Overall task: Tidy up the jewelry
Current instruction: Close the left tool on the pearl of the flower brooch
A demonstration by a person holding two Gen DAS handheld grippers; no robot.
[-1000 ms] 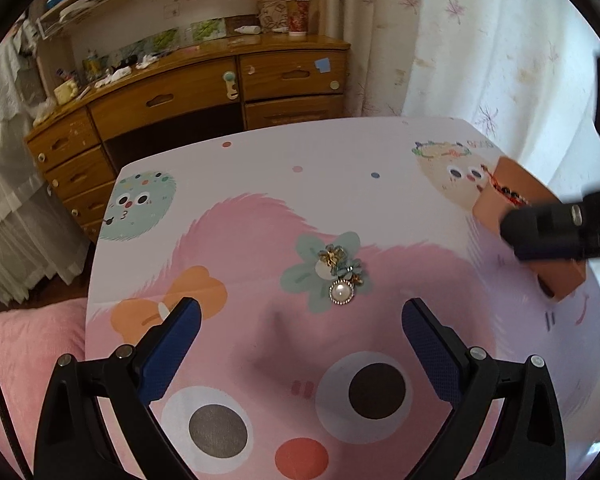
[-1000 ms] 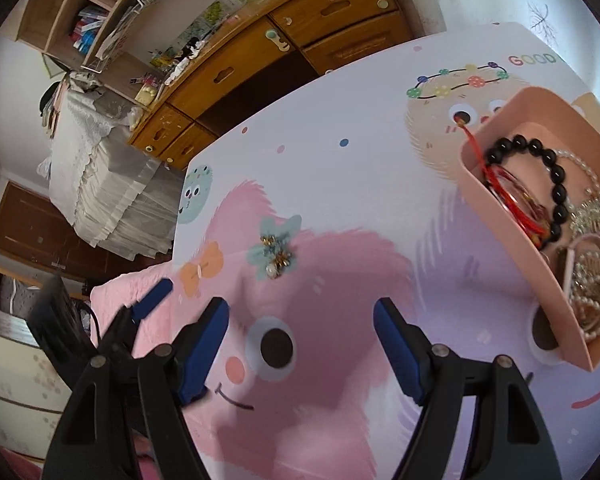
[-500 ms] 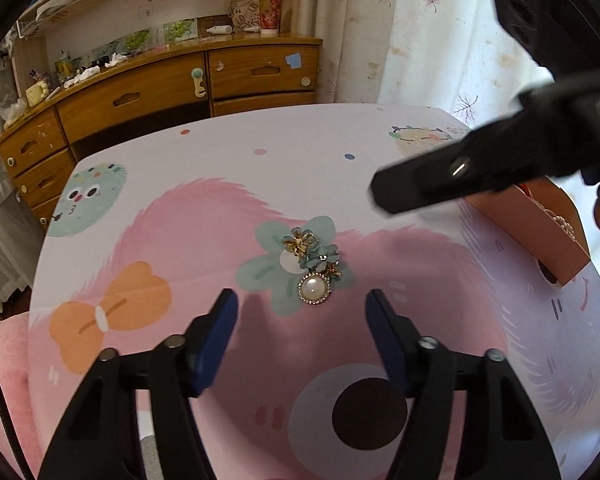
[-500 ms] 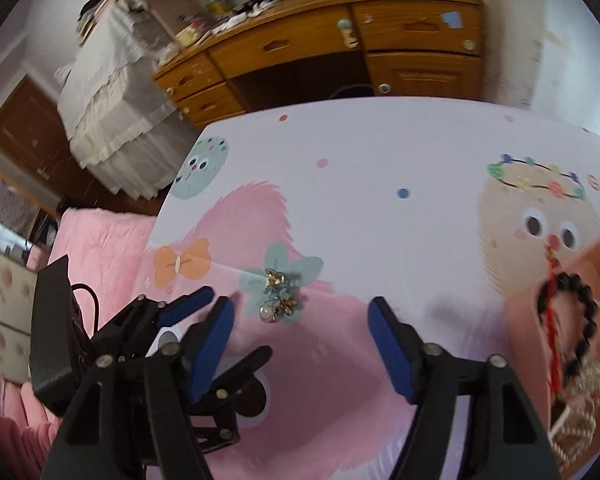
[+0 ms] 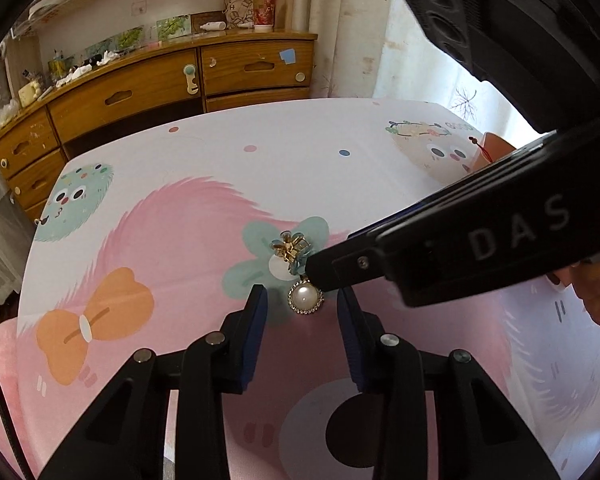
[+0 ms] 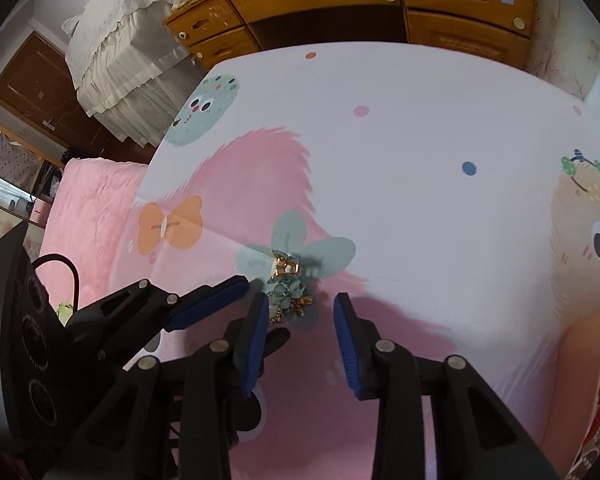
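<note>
A small heap of jewelry lies on the printed tablecloth: a round pearl brooch (image 5: pixel 305 298) and a gold and teal flower clip (image 5: pixel 290 249). The heap also shows in the right wrist view (image 6: pixel 290 290). My left gripper (image 5: pixel 302 304) is open, its blue pads either side of the pearl brooch, not touching it. My right gripper (image 6: pixel 301 306) is open around the same heap; in the left wrist view one of its fingers (image 5: pixel 340 260) lies over the clip. The pink jewelry box (image 6: pixel 592 364) holds beads and chains at the right.
The table (image 5: pixel 260 160) has a pink and white cartoon cloth. A wooden dresser (image 5: pixel 160 84) stands behind it, a curtain (image 5: pixel 360 40) at the back right, a pink bed (image 6: pixel 88 216) at the left. My left gripper's body (image 6: pixel 60 340) crowds the lower left of the right wrist view.
Both grippers have moved in on the jewelry heap and narrowed their jaws. The right gripper swung left from the pink box to the heap.
</note>
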